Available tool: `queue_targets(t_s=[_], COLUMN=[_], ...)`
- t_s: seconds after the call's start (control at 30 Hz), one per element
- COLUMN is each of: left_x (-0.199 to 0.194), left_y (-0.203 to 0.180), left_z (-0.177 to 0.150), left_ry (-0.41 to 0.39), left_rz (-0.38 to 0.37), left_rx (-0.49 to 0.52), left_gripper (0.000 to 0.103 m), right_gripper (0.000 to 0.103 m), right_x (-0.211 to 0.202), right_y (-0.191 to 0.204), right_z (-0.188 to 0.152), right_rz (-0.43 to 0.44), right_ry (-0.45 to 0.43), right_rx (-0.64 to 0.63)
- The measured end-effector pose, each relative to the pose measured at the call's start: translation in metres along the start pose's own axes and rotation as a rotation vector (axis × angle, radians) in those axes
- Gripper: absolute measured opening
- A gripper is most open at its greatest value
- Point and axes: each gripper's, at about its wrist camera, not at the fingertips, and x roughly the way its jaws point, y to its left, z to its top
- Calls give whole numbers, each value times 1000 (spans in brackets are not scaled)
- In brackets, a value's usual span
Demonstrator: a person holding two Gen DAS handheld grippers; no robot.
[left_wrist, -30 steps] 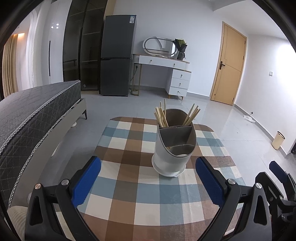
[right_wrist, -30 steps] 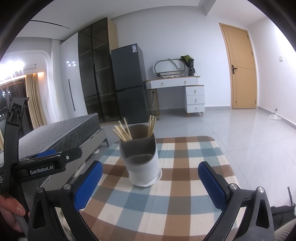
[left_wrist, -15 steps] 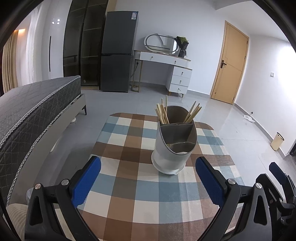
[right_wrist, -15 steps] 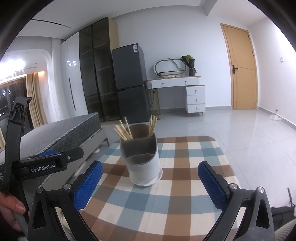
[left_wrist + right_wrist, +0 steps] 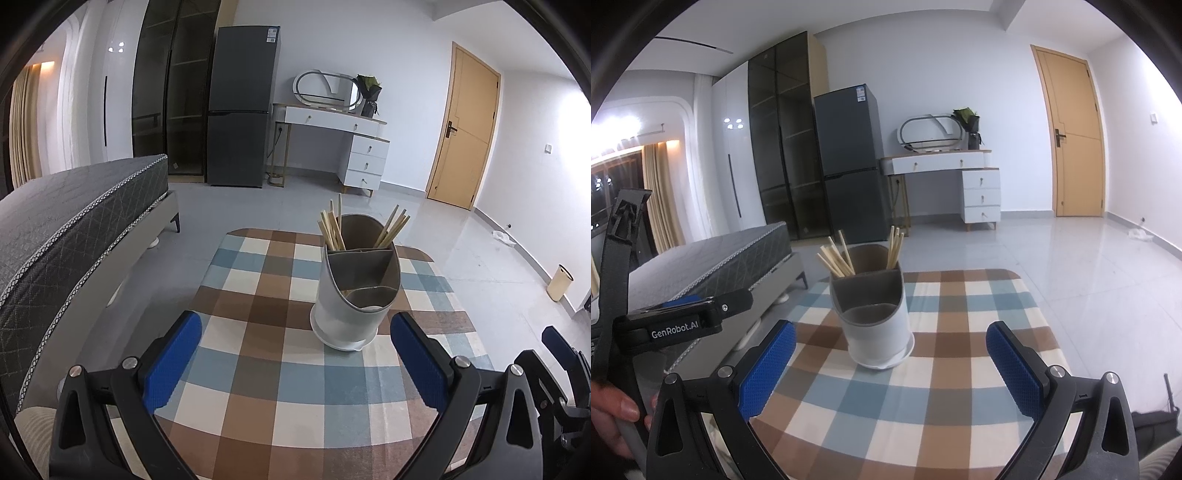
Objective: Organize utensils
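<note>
A white utensil holder point(image 5: 351, 306) point(image 5: 877, 325) with grey inner compartments stands on a white saucer on the checked tablecloth point(image 5: 258, 332) point(image 5: 960, 325). Two bunches of wooden chopsticks point(image 5: 332, 229) point(image 5: 836, 260) lean out of its rear compartments, one at the left and one point(image 5: 391, 227) point(image 5: 895, 247) at the right. The front compartments look empty. My left gripper point(image 5: 295, 362) is open, held back from the holder with nothing between its blue pads. My right gripper point(image 5: 890, 365) is open too, nearer the table's front edge, also empty.
A grey bed point(image 5: 74, 221) runs along the table's left side. Behind stand a dark fridge point(image 5: 240, 107), a white dresser point(image 5: 354, 147) and a wooden door point(image 5: 465, 129). A bin point(image 5: 559, 282) sits on the floor at the right. A hand point(image 5: 613, 413) grips the left tool.
The left gripper's view has tilted upward and drawn slightly closer to the holder, which now sits lower in its frame. The right gripper has barely moved. Both stay open.
</note>
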Motion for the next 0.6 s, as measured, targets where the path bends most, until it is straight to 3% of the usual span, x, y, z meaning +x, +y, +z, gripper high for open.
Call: queue_targets(t_s=[0.6], left_x=[0], left_y=[0], left_z=[0], left_ry=[-5], left_rz=[6], left_rx=[3], left_gripper=[100], right_gripper=[103], right_x=[0], right_y=[-1], right_z=[-1], right_rz=[0], right_ry=[9], right_rx=[-6])
